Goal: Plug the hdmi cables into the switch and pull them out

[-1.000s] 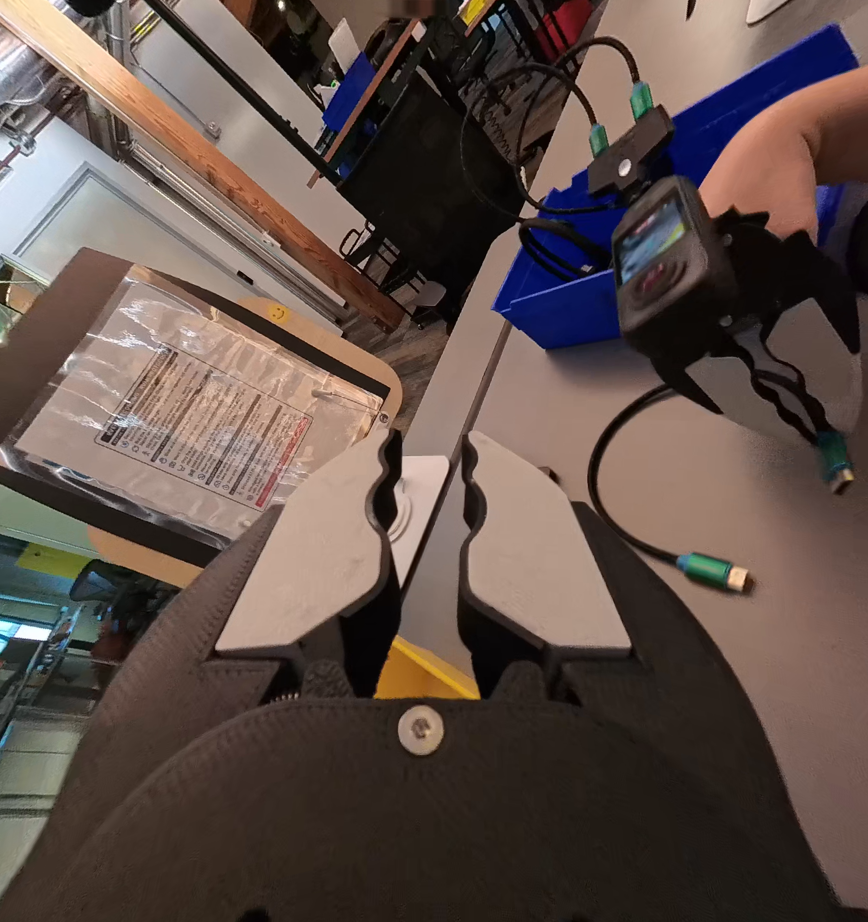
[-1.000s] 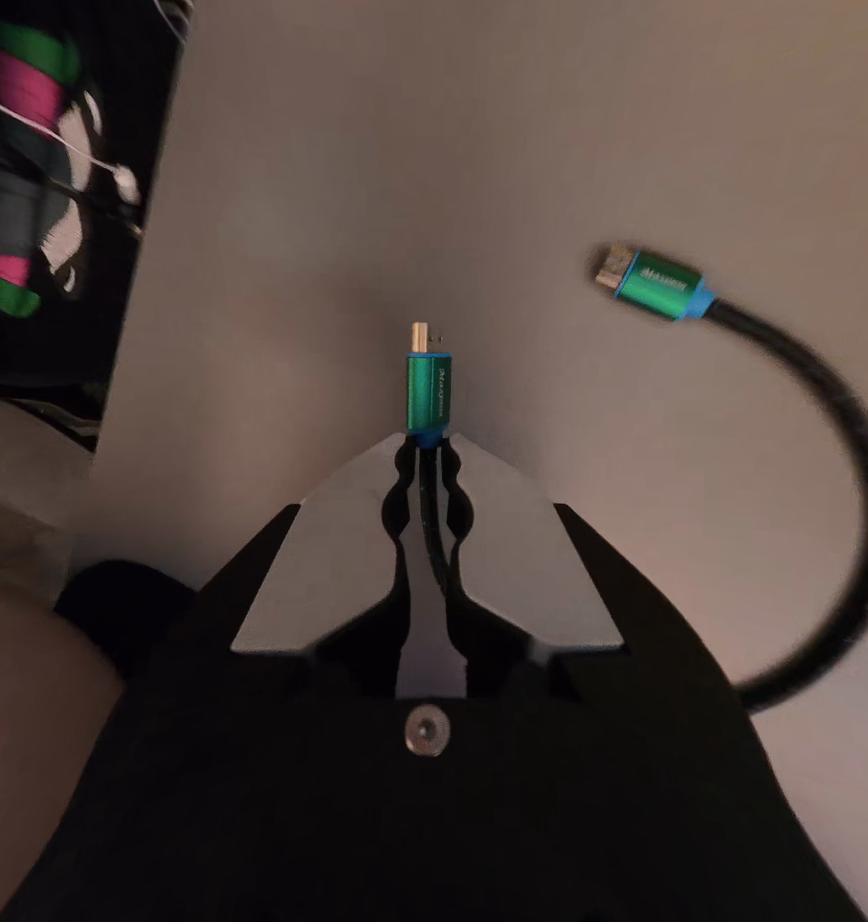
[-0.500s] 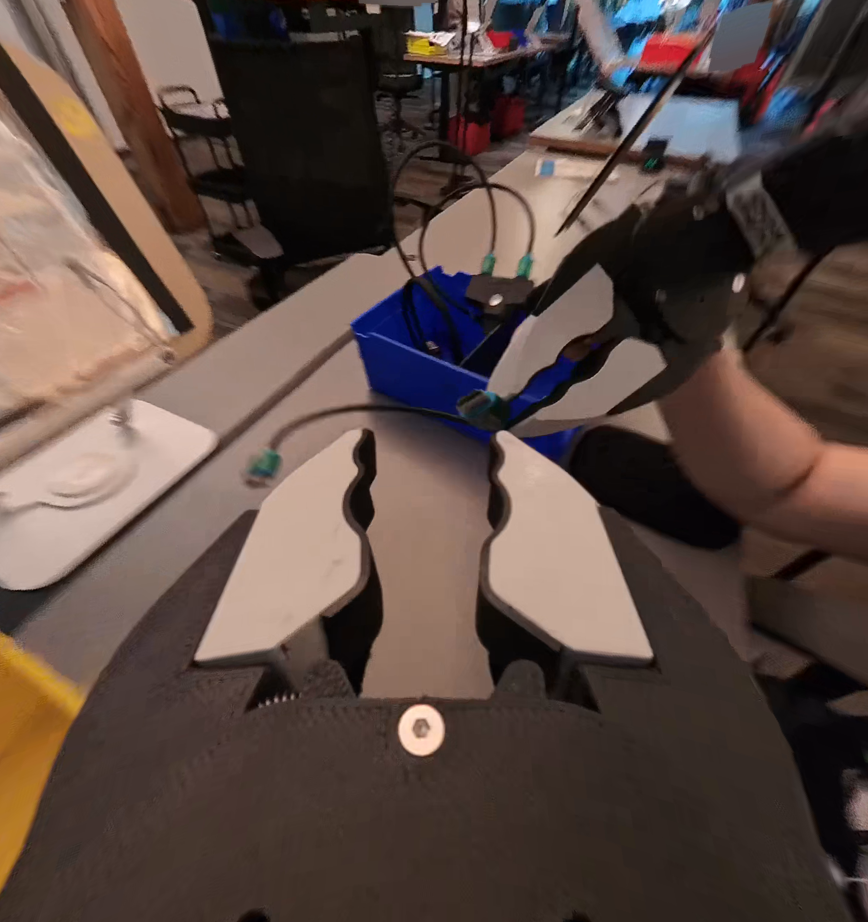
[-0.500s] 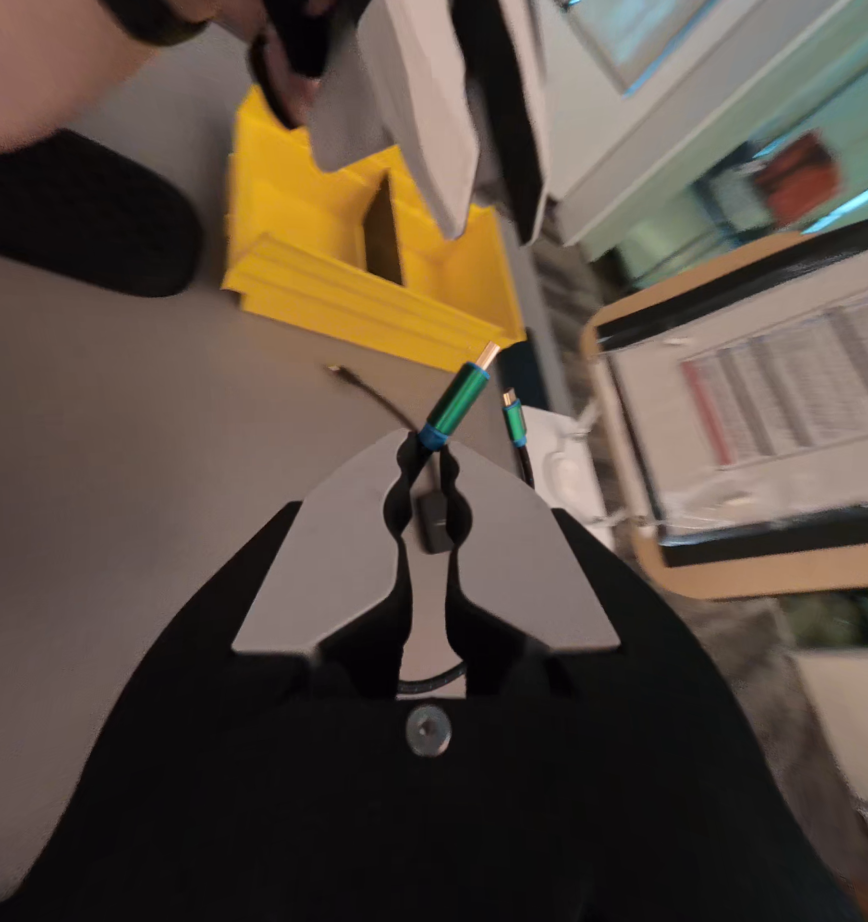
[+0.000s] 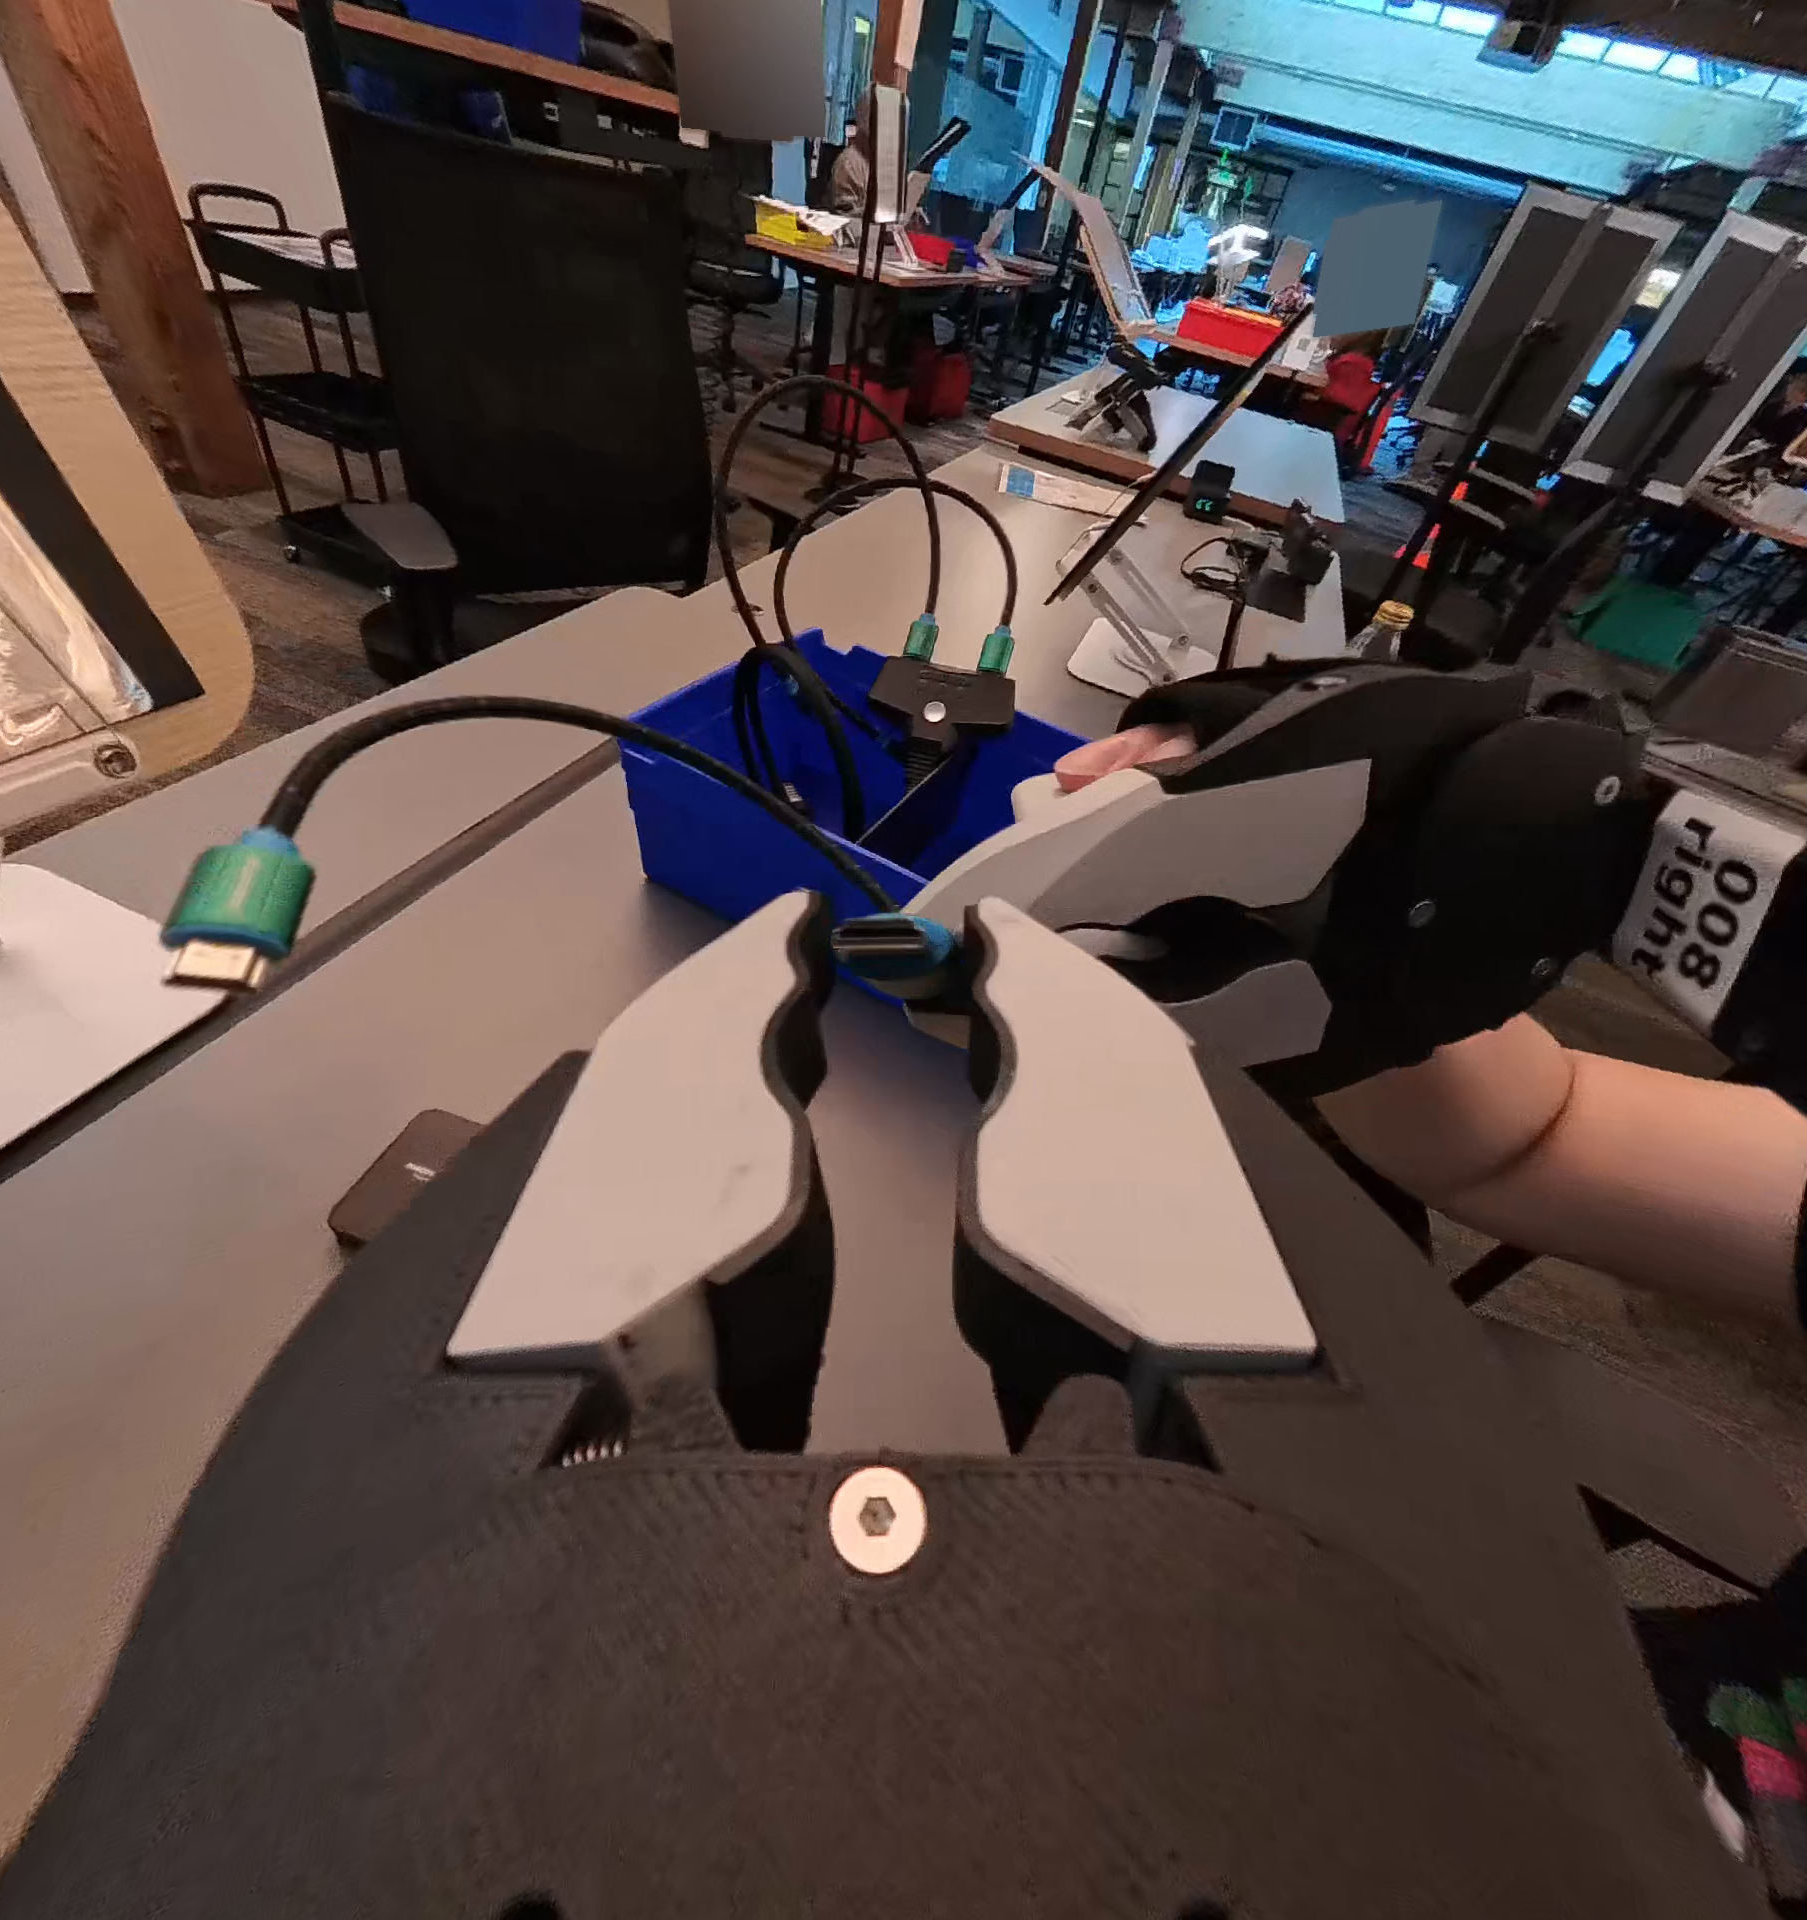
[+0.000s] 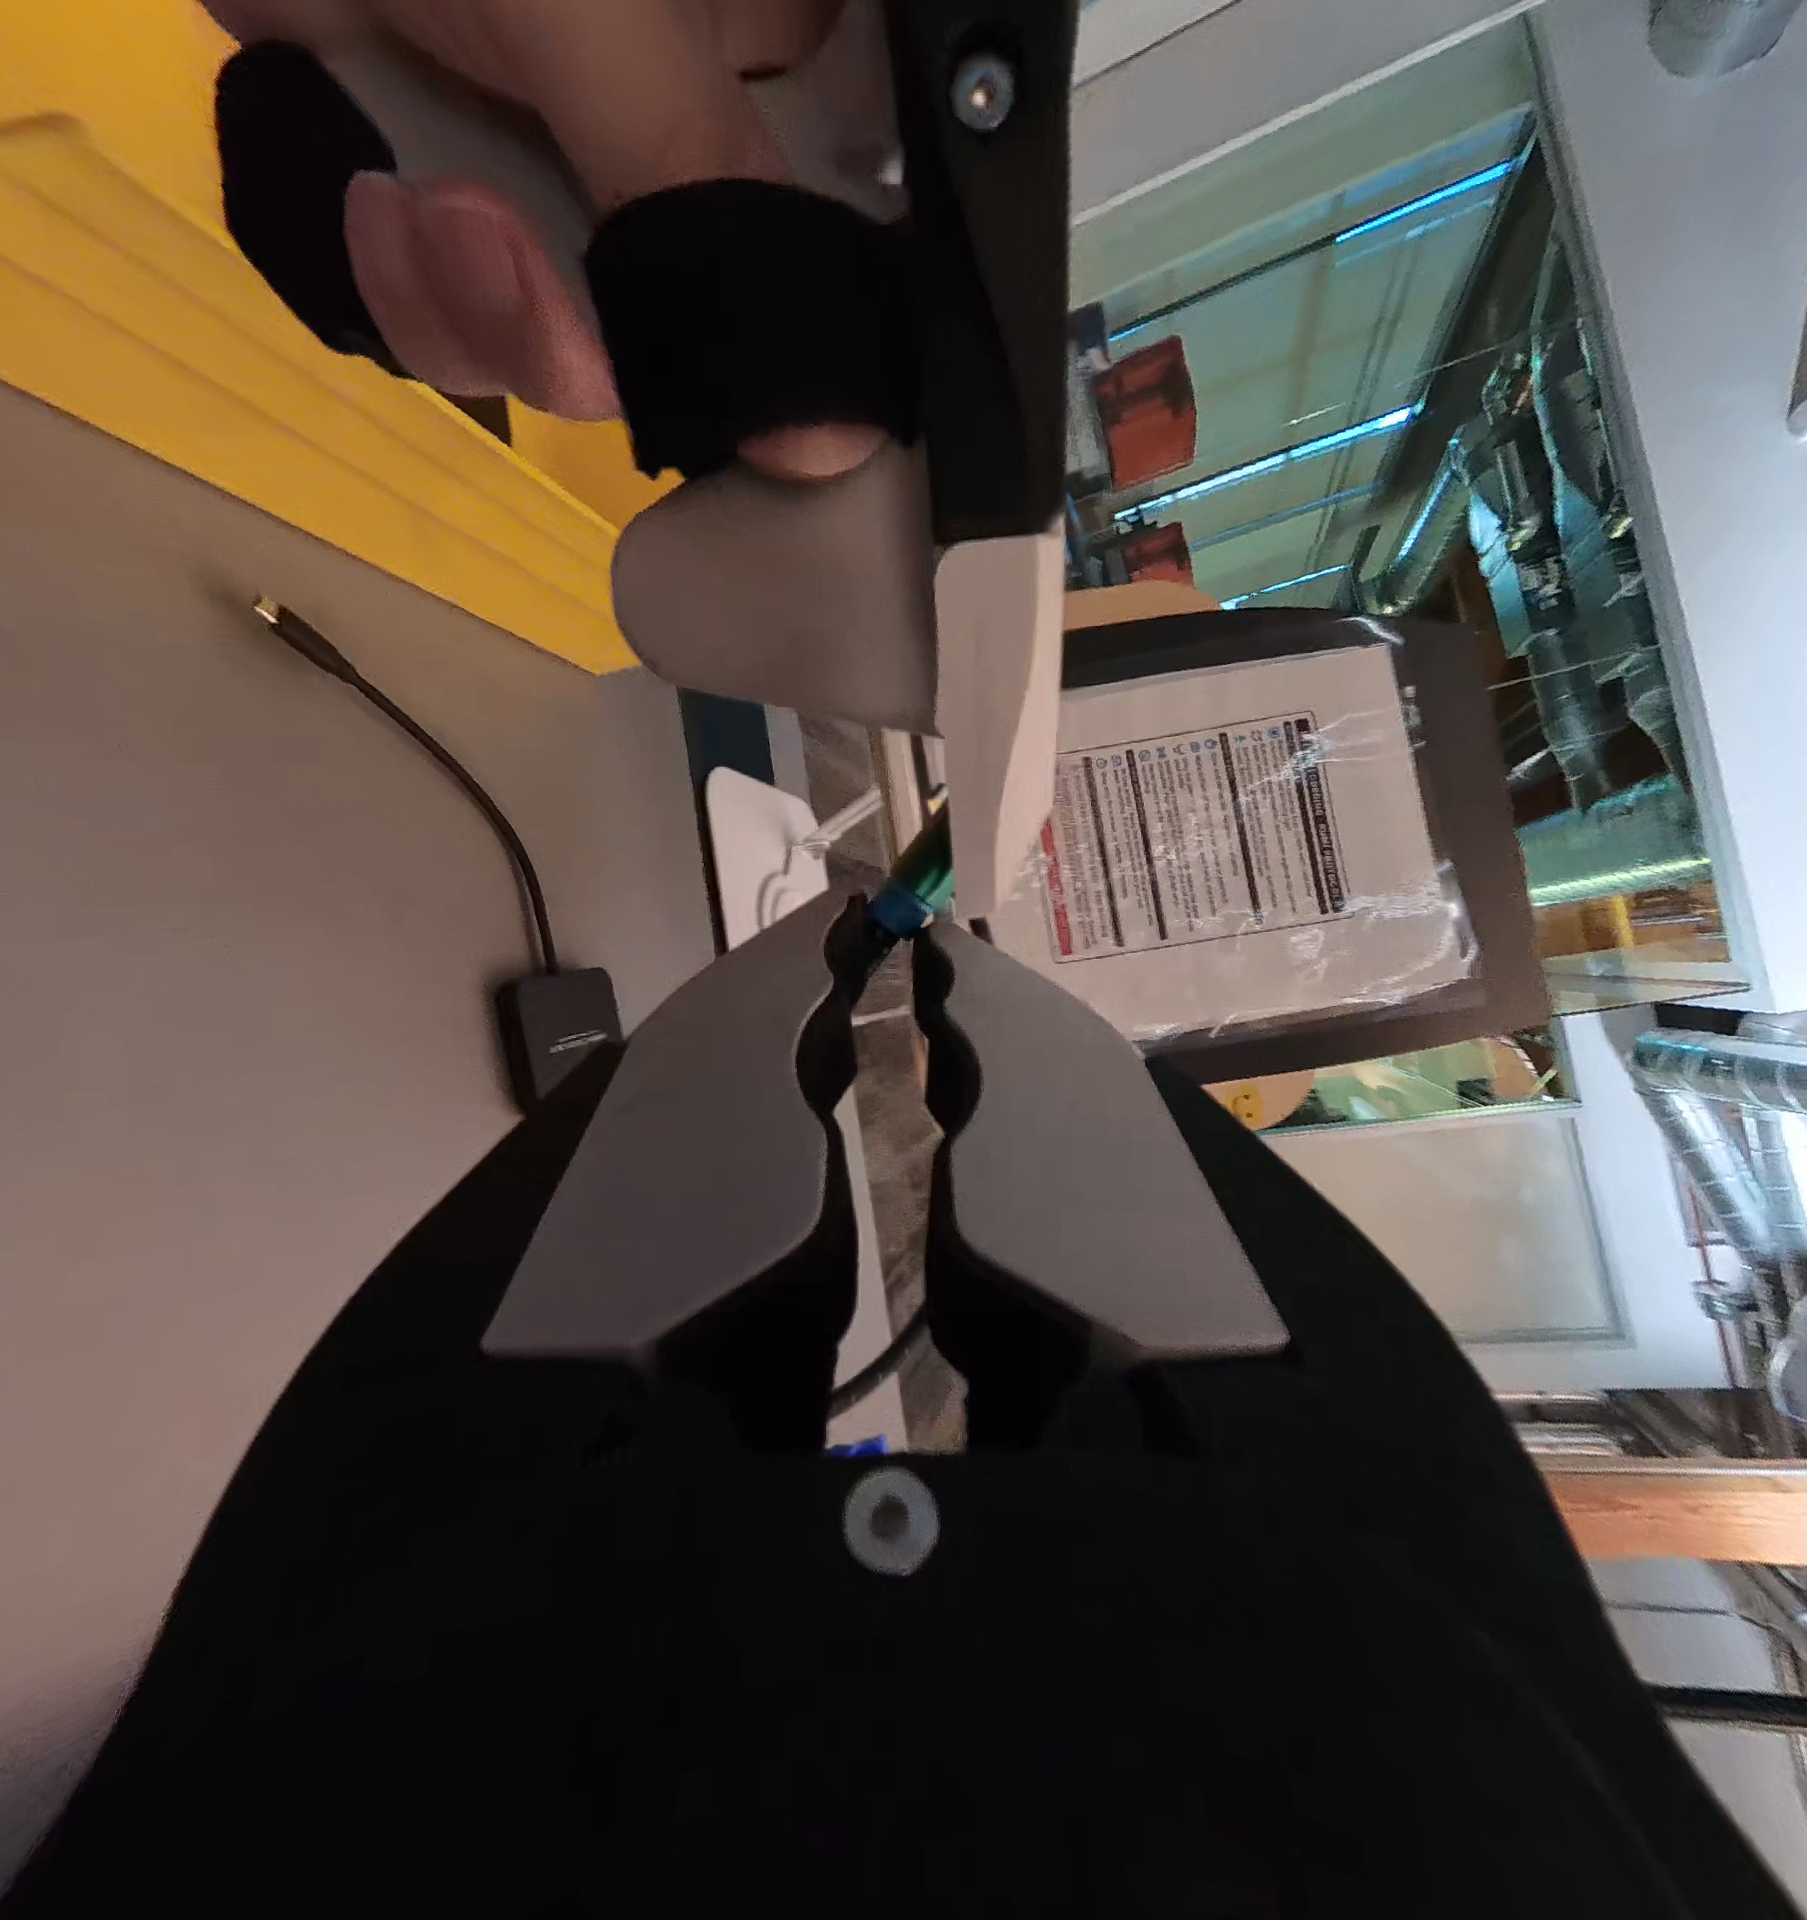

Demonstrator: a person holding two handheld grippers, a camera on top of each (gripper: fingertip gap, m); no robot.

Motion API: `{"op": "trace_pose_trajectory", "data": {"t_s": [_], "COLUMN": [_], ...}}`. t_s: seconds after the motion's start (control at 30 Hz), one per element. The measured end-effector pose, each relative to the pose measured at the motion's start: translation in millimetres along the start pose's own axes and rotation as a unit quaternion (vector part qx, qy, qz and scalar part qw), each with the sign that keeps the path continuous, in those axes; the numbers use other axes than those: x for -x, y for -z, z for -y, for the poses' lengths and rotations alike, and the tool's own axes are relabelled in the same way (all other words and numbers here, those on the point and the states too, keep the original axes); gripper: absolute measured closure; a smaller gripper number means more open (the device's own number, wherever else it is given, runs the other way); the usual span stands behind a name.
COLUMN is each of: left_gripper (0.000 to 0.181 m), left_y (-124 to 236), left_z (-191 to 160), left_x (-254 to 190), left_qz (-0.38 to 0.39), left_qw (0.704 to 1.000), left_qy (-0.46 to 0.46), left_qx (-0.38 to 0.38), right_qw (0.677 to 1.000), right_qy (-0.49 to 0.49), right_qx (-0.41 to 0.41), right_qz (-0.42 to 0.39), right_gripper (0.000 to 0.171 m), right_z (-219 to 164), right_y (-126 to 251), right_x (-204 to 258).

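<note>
The left gripper has its jaws spread apart, and an HDMI plug sits in the gap at their tips, its dark metal mouth facing the camera, without visibly touching either finger. That plug has a green metallic shell with a blue collar, best seen in the right wrist view, where the right gripper is clenched on the collar and cable just behind it. In the left wrist view the right gripper comes in from 3 o'clock, held by a hand in a black fingerless glove.

From the held plug a black braided cable arcs up and over toward 9 o'clock, ending in a second green plug with a blue collar and a gold-coloured metal tip, hanging free above the grey counter.

At 12 o'clock stands a blue bin. Above it sits a small black switch with two more green plugs seated in its top, their black cables looping upward.

A small flat black box lies on the counter at 8 o'clock, beside the left gripper's body; the right wrist view shows it with a thin cable running off toward a yellow bin.
</note>
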State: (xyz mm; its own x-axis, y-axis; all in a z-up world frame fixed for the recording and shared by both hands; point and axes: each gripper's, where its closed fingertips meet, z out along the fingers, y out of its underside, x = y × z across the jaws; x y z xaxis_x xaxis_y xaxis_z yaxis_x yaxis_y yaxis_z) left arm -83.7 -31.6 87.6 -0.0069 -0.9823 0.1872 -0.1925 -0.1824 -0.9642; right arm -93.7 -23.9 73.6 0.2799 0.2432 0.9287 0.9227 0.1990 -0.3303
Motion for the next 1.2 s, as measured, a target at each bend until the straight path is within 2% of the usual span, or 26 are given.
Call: {"op": "trace_pose_trajectory", "data": {"t_s": [0.13, 0.3, 0.37, 0.4, 0.43, 0.5, 0.6, 0.7, 0.73, 0.8, 0.87, 0.9, 0.93, 1.07, 1.13, 1.17, 1.2], "left_gripper": [0.16, 0.16, 0.16, 0.161, 0.161, 0.161, 0.162, 0.162, 0.162, 0.162, 0.162, 0.162, 0.162, 0.162, 0.162, 0.162, 0.162], "left_y": [3, 14, 24, 29, 34, 41, 46, 47, 46, 44, 42, 41, 40, 29, 20, 17, 15], "left_z": [0, 9, 15, 19, 22, 27, 29, 31, 30, 30, 30, 30, 30, 26, 22, 20, 21], "left_x": [4, 13, 25, 31, 35, 38, 38, 32, 30, 27, 24, 24, 24, 16, 10, 7, 6], "left_qz": [-0.001, 0.012, 0.039, 0.05, 0.055, 0.056, 0.055, 0.049, 0.048, 0.047, 0.046, 0.049, 0.049, 0.045, 0.045, 0.045, 0.048], "left_qw": [1.0, 1.0, 0.999, 0.998, 0.997, 0.997, 0.996, 0.997, 0.997, 0.997, 0.997, 0.997, 0.997, 0.998, 0.998, 0.998, 0.998], "left_qy": [-0.017, -0.015, -0.013, -0.009, -0.005, 0.005, 0.007, 0.005, 0.002, -0.003, -0.006, -0.005, -0.002, 0.006, -0.003, -0.008, -0.015], "left_qx": [0.006, -0.011, -0.028, -0.038, -0.048, -0.06, -0.065, -0.066, -0.063, -0.061, -0.058, -0.059, -0.06, -0.053, -0.044, -0.04, -0.042], "right_qw": [1.0, 0.995, 0.986, 0.981, 0.972, 0.924, 0.83, 0.746, 0.733, 0.764, 0.804, 0.816, 0.82, 0.838, 0.853, 0.861, 0.866], "right_qy": [-0.013, -0.012, -0.063, -0.101, -0.149, -0.28, -0.428, -0.515, -0.531, -0.535, -0.519, -0.511, -0.507, -0.492, -0.477, -0.466, -0.448], "right_qx": [-0.011, -0.041, -0.082, -0.119, -0.166, -0.253, -0.276, -0.302, -0.301, -0.266, -0.255, -0.258, -0.261, -0.234, -0.209, -0.203, -0.215], "right_qz": [-0.013, -0.09, -0.128, -0.115, -0.07, 0.055, 0.227, 0.297, 0.3, 0.243, 0.137, 0.085, 0.044, 0.034, 0.037, 0.037, 0.057], "right_gripper": [0.162, 0.162, 0.163, 0.164, 0.162, 0.159, 0.154, 0.149, 0.15, 0.15, 0.144, 0.139, 0.127, 0.1, 0.104, 0.117, 0.14], "right_z": [2, 16, 33, 46, 61, 91, 114, 122, 120, 101, 76, 66, 59, 59, 57, 56, 60], "right_y": [-5, -3, 3, 6, 6, 3, -11, -14, -16, -29, -32, -29, -25, -30, -37, -38, -35], "right_x": [-1, -14, -20, -14, 1, 37, 89, 109, 111, 104, 78, 64, 51, 51, 58, 61, 66]}}
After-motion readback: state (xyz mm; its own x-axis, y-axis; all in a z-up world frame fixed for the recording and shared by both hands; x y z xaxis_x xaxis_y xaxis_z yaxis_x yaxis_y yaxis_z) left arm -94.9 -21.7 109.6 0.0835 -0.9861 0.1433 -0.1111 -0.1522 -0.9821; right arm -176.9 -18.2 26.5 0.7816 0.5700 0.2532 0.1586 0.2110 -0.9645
